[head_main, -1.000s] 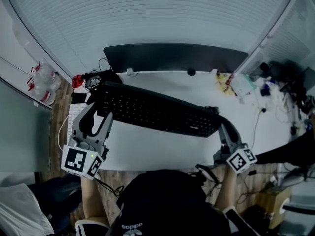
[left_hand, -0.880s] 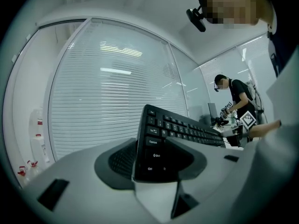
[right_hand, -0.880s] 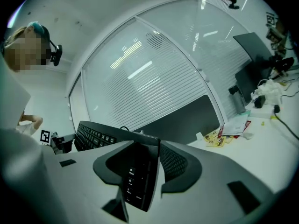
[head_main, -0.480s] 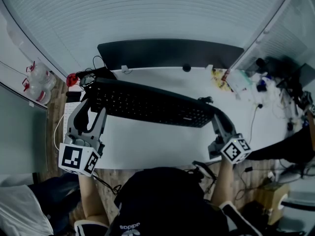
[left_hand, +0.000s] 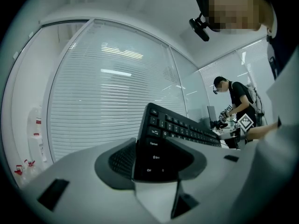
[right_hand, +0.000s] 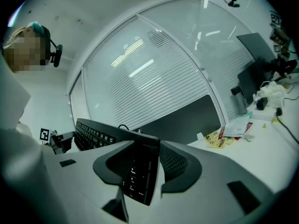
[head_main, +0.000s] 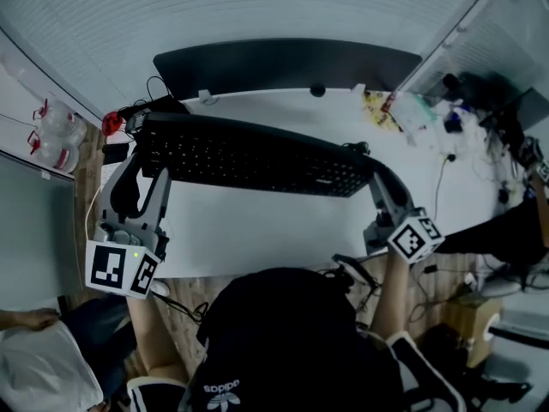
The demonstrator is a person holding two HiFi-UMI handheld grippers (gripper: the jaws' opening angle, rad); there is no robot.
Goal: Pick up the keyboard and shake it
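Keyboard: black, full length, held by both ends over the white desk; long axis runs across the head view.
Left gripper: clamped on the keyboard's left end, pads pressed against its front and back faces.
Right gripper: clamped on the keyboard's right end, jaws wide apart yet pressing on its body.
Far edge: dark monitor just beyond the keyboard's back edge, window blinds behind that.
Left edge: red object with cables close to the keyboard's left end; bottles further out by the wall.
Right edge: clutter of packets and cables past the right gripper, apart from the keyboard.
Open room: bare strip of desk between the keyboard's near edge and the person's capped head.
Head view only: whole length of the keyboard and both grippers at once.
Left gripper view only: keyboard standing nearly on edge, keys facing right, legends on the end keys; a second person far back, marker cubes in hand.
Right gripper view only: coloured leaflets lying on the desk near the monitor's foot; keyboard's thin end edge between the jaws.
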